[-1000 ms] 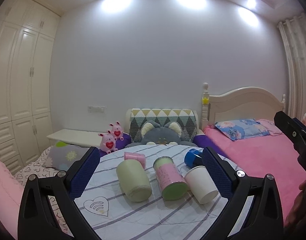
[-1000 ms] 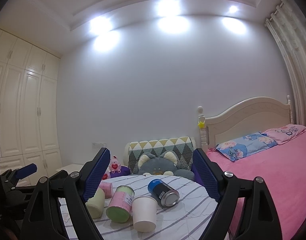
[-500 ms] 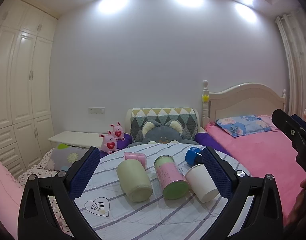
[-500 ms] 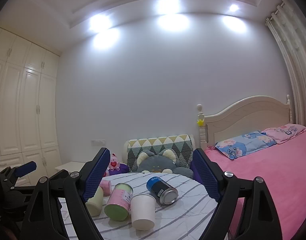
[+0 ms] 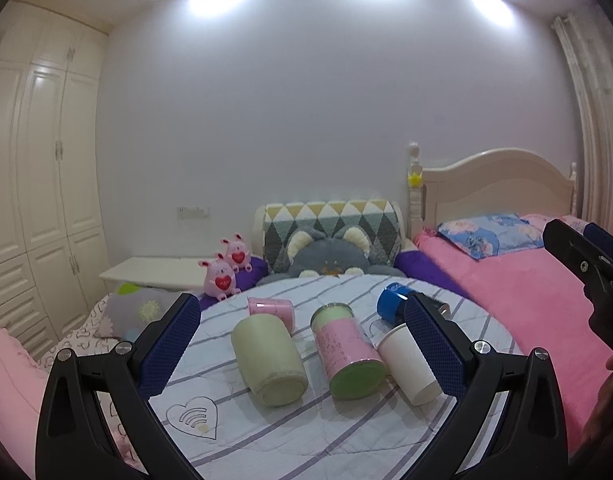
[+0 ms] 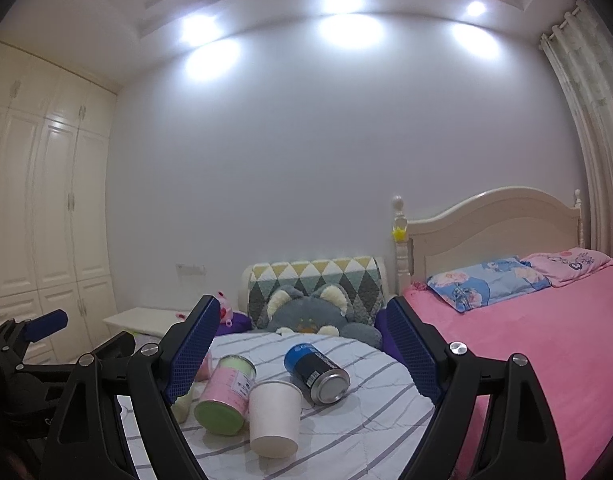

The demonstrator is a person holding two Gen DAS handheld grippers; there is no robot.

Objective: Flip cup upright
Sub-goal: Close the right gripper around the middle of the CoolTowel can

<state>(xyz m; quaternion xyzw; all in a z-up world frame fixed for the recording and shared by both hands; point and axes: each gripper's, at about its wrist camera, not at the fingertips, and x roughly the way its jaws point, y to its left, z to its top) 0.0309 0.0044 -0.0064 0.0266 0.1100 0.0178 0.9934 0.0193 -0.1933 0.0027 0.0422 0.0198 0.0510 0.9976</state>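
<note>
On the round striped table (image 5: 266, 436), five containers are found lying on their sides — the white paper cup (image 6: 274, 416) is wedged between the pink-and-green can (image 6: 225, 394) and the blue can (image 6: 316, 372). Both the left gripper (image 5: 302, 344) and the right gripper (image 6: 302, 348) are held spread wide, nothing grasped — each well short of the cup.

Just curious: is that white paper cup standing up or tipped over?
Tipped over. The white paper cup lies on its side on the striped cloth.
</note>
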